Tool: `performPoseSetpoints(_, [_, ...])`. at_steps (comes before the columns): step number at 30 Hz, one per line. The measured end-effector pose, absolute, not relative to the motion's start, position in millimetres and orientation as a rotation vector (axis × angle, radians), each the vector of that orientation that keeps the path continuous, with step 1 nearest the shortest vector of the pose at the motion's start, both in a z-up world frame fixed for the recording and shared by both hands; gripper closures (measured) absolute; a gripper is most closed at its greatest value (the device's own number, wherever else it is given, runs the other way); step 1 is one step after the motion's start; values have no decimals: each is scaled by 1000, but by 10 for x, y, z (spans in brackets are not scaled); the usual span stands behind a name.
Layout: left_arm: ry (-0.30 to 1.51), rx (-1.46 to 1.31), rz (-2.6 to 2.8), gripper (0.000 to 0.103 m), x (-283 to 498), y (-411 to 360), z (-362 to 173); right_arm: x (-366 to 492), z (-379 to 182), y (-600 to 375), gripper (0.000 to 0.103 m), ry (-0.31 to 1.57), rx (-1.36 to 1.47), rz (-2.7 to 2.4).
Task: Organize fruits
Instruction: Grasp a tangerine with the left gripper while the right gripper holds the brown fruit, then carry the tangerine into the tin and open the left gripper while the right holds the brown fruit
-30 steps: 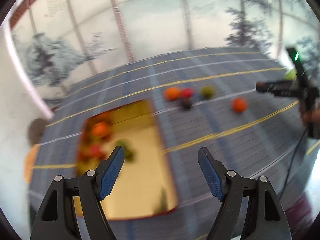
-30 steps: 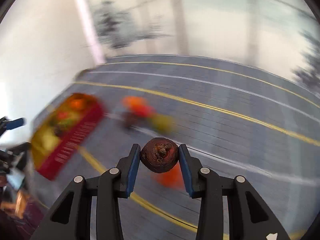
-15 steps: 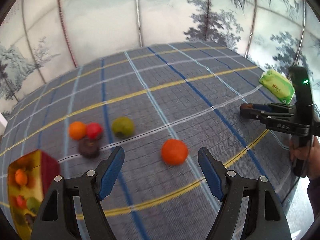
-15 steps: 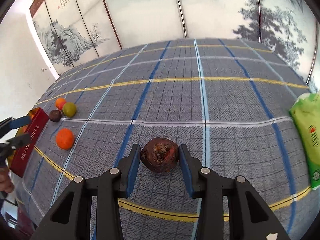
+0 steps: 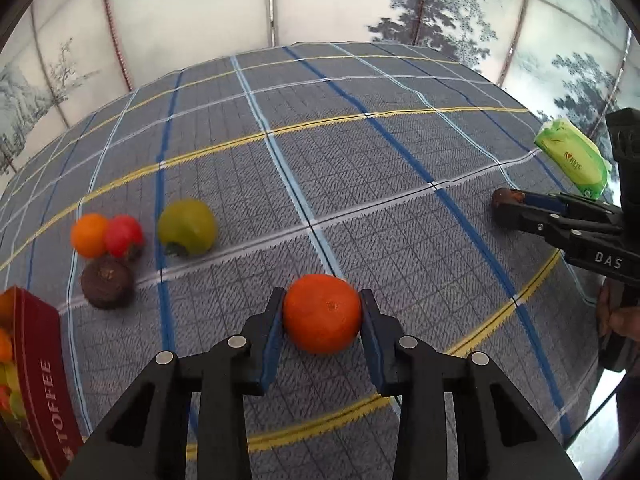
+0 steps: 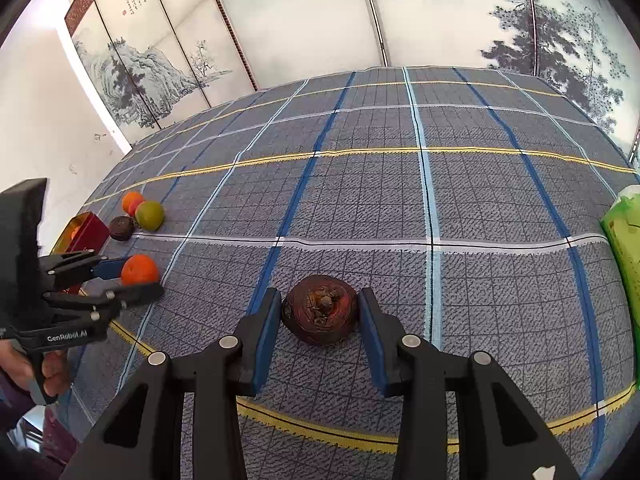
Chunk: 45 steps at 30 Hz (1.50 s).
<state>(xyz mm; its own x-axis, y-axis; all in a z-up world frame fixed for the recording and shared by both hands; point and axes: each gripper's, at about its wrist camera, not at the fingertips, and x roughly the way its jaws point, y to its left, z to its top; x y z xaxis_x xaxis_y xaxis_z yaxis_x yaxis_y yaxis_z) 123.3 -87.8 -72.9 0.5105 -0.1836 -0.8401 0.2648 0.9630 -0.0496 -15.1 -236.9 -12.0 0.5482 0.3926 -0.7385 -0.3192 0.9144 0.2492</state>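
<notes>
My left gripper [image 5: 322, 322] is shut on an orange [image 5: 322, 313] that rests on the plaid cloth; the pair also shows in the right wrist view [image 6: 139, 270]. My right gripper [image 6: 319, 316] is around a dark brown fruit [image 6: 319, 309] resting on the cloth, with slight gaps at the pads. A small orange [image 5: 89, 235], a red fruit [image 5: 123, 235], a green fruit [image 5: 186, 227] and a dark brown fruit [image 5: 106, 282] lie clustered at left. A red toffee tin [image 5: 44, 376] with several fruits stands at the far left.
A green packet [image 5: 573, 157] lies at the table's right side, also in the right wrist view [image 6: 626, 248]. Painted screen panels stand behind the table. The table's edge runs close behind both grippers.
My left gripper swung from over the tin to the lone orange and closed on it. My right gripper lowered the dark fruit onto the cloth and its jaws widened slightly.
</notes>
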Motion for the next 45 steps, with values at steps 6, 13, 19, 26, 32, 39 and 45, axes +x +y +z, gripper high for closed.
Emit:
performPoseSetpoints(6, [940, 49, -225, 67, 936, -748, -415, -135, -128, -2368, 66, 898, 84, 418])
performPoseSetpoints(13, [884, 55, -167, 66, 554, -541, -98, -131, -135, -2322, 66, 899, 64, 405])
performPoseSetpoints(19, [843, 66, -98, 66, 268, -259, 44, -133, -138, -2287, 66, 899, 40, 391])
performPoseSetpoints(26, [822, 57, -12, 66, 29, 147, 78, -145, -134, -2248, 66, 899, 10, 376])
performPoseSetpoints(32, [809, 62, 71, 66, -102, 452, 43, -151, -130, -2226, 66, 899, -5, 368])
performPoseSetpoints(39, [818, 76, 169, 66, -193, 838, -100, -163, -128, -2192, 66, 899, -33, 355])
performPoseSetpoints(45, [831, 100, 253, 66, -238, 1122, -263, -162, -128, -2188, 66, 899, -39, 352])
